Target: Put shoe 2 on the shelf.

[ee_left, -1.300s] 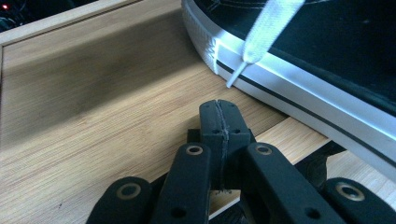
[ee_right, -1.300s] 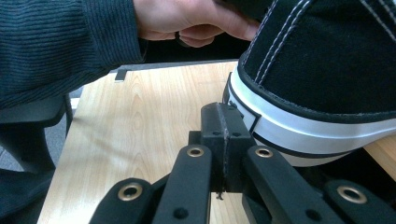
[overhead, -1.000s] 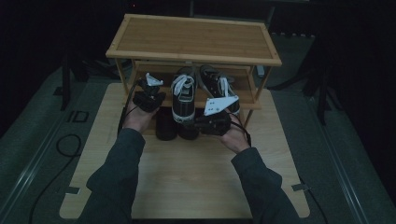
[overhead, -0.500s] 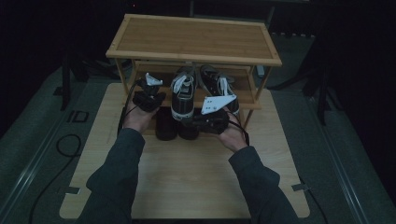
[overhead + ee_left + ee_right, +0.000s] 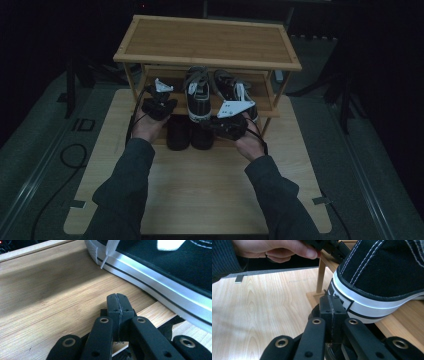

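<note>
Pressing both pairs of jaws together on nothing, you are resting the left gripper (image 5: 117, 303) on the shelf (image 5: 50, 297) just beside the left shoe (image 5: 175, 277), while the right gripper (image 5: 331, 305) is nudging the heel of the right shoe (image 5: 384, 275). Both shoes are sitting side by side on the rack (image 5: 207, 42)'s middle shelf, black canvas with white rubber soles and white laces. They are looking light and floppy above, so you are likely better off gripping the stiff heel rim.
</note>
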Available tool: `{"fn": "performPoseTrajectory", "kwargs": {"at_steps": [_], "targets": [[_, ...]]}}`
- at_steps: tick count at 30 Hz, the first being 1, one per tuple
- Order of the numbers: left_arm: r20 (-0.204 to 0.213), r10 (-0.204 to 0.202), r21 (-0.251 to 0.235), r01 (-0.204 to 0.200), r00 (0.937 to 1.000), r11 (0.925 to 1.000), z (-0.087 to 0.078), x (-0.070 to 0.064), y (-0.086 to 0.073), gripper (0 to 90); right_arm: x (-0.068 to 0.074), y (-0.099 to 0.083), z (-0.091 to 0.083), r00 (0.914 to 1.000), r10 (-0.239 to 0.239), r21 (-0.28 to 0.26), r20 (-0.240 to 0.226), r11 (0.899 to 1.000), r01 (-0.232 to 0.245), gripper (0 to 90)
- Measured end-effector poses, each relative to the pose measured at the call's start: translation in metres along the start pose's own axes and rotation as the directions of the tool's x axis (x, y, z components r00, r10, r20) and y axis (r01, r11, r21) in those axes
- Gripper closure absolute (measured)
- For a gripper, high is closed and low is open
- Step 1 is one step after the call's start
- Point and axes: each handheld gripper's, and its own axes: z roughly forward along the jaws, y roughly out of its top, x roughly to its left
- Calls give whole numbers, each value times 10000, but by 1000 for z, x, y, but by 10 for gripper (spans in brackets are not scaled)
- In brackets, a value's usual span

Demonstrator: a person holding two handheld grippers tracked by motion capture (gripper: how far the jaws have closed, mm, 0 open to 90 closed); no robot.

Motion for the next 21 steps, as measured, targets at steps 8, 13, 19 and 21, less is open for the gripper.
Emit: {"fn": "performPoseTrajectory", "kwargs": {"at_steps": [8,13,19,21], "targets": [[-48,4,-56,-5,10000,10000,0,-1,0,900,4,14,11,9991,-165,155,385,9998,159,900],[-24,-69,-107,68,10000,9999,0,0,-1,900,3,15,18,9983,-99,397,575,9992,77,900],[-47,-55,-35,55,10000,10000,0,-1,0,900,6,18,26,9964,-273,500,805,9985,233,900],[-27,-59,-49,59,10000,10000,0,0,0,900,6,18,26,9960,-219,514,870,9985,175,900]]}}
